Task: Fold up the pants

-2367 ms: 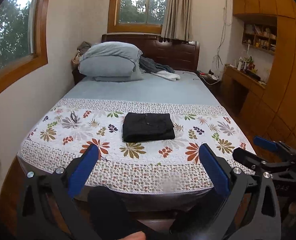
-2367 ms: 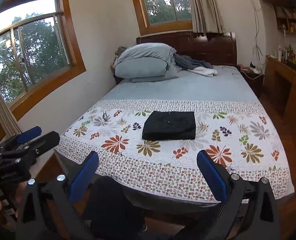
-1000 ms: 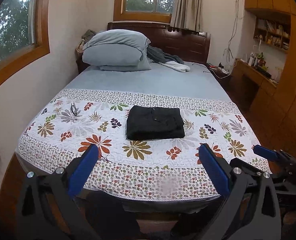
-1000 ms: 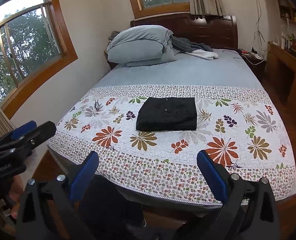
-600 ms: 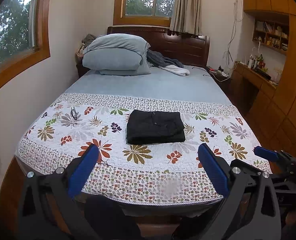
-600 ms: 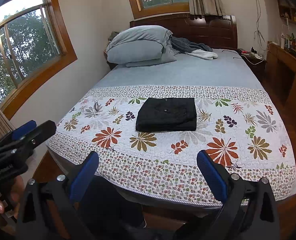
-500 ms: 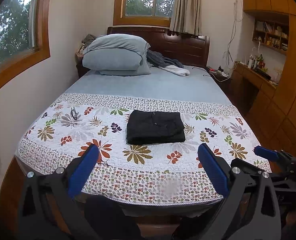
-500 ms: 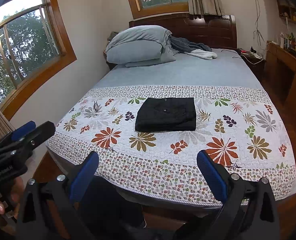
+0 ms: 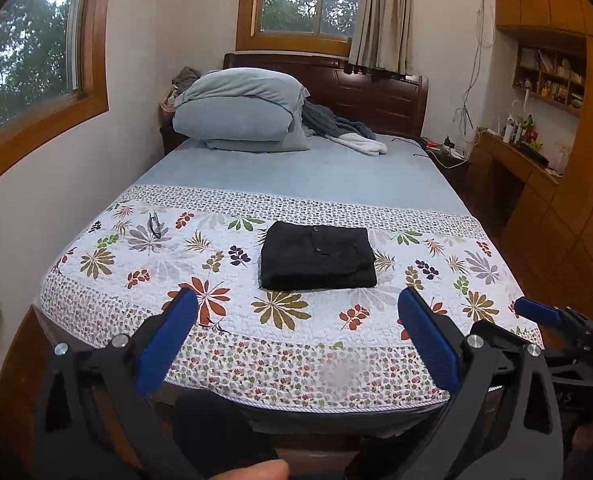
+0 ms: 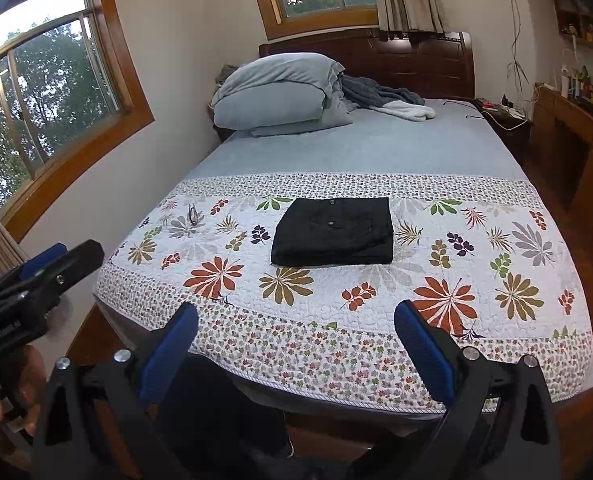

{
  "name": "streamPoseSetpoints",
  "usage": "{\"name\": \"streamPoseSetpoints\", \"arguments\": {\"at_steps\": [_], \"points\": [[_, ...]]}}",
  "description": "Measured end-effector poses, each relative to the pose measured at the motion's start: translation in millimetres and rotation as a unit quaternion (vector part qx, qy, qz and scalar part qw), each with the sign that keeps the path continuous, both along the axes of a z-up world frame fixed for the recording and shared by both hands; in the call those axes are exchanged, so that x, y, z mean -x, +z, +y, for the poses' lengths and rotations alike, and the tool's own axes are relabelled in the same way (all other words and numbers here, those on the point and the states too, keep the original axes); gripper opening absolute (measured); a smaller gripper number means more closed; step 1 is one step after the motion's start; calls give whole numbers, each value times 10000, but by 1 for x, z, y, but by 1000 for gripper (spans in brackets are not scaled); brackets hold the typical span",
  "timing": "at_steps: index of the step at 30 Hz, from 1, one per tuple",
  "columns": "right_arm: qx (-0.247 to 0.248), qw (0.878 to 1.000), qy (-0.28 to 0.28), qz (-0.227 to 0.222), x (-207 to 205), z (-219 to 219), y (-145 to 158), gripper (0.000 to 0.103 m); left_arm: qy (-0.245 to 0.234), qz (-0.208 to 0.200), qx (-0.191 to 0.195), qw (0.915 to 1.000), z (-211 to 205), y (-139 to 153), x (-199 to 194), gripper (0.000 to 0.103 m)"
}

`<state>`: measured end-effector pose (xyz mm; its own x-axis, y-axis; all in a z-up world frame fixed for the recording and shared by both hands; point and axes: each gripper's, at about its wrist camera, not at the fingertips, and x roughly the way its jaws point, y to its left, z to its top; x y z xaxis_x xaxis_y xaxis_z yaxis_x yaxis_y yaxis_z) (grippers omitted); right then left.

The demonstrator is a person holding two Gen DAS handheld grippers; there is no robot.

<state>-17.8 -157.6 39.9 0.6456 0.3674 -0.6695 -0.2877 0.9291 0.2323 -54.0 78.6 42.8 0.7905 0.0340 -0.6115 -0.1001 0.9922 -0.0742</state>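
Grippers idle, pants folded on the bed.
Left gripper point(image 9: 296, 320) and right gripper point(image 10: 294, 326) hang spread wide and empty off the bed's foot; black pants point(image 9: 317, 256) sit at twelve o'clock as a neat rectangle on the floral quilt point(image 9: 96, 296). Folding looks finished; nothing remains but withdrawing. Pillows point(image 9: 236, 114) at the headboard, windows at ten.

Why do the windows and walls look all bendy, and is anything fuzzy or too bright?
Both wrist views use fisheye lenses, so straight edges curve: the side window frame bows in the left wrist view and leans in the right wrist view. Sky through that window is washed out white. The black folded pants stay sharp but show little detail. A small blurry smudge sits on the quilt's near edge in the left wrist view.
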Motion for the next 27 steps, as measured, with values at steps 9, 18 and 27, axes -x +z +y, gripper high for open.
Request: {"name": "streamPoseSetpoints", "arguments": {"at_steps": [9, 18, 27], "points": [[-8, 10000, -2, -2, 0, 0, 0, 99, 10, 8, -27, 10000, -2, 1, 1, 100], [-12, 10000, 3, 7, 1, 0, 1, 99, -5, 29, -30, 10000, -2, 1, 0, 100], [-5, 10000, 2, -4, 1, 0, 1, 99, -16, 39, -24, 10000, -1, 0, 1, 100]]}}
